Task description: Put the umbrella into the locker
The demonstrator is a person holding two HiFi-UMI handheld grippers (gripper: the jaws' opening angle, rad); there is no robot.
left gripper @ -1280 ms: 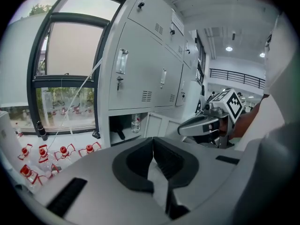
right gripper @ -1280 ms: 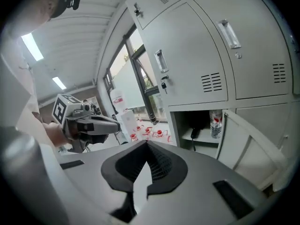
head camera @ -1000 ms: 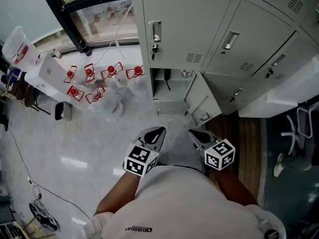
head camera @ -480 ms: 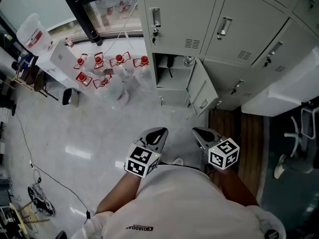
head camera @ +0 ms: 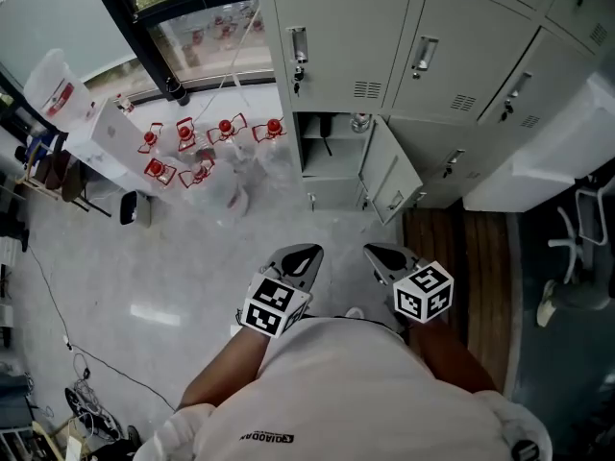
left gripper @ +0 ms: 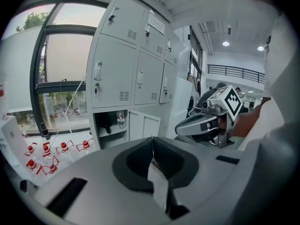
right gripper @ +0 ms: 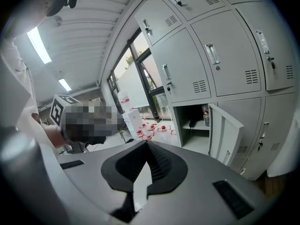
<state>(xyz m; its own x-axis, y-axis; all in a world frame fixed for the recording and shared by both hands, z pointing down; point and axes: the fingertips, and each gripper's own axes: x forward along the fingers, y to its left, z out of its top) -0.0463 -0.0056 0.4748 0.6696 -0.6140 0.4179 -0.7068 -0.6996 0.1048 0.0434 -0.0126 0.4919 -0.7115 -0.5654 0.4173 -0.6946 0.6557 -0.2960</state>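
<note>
The open locker (head camera: 317, 182) is in the bottom row, its door (head camera: 392, 179) swung out to the right. On its shelf lies a dark long object (head camera: 324, 134) that looks like the folded umbrella (left gripper: 105, 123) (right gripper: 192, 123), with a clear bottle (head camera: 360, 121) beside it. My left gripper (head camera: 306, 252) and right gripper (head camera: 371, 252) are held close to my body, well short of the locker. Both point toward it. The left gripper (left gripper: 152, 138) and the right gripper (right gripper: 146, 142) have their jaws shut with nothing between them.
Several red-capped items (head camera: 197, 147) lie on the pale floor left of the locker, near a white box (head camera: 120, 137). Closed lockers (head camera: 346, 36) fill the wall above. A wooden floor strip (head camera: 461, 277) and a white counter (head camera: 548, 161) lie to the right; cables (head camera: 86, 392) trail at the lower left.
Both grippers stay shut and empty in front of my body. The head view has shifted a little, and the open locker now sits slightly higher in it.
</note>
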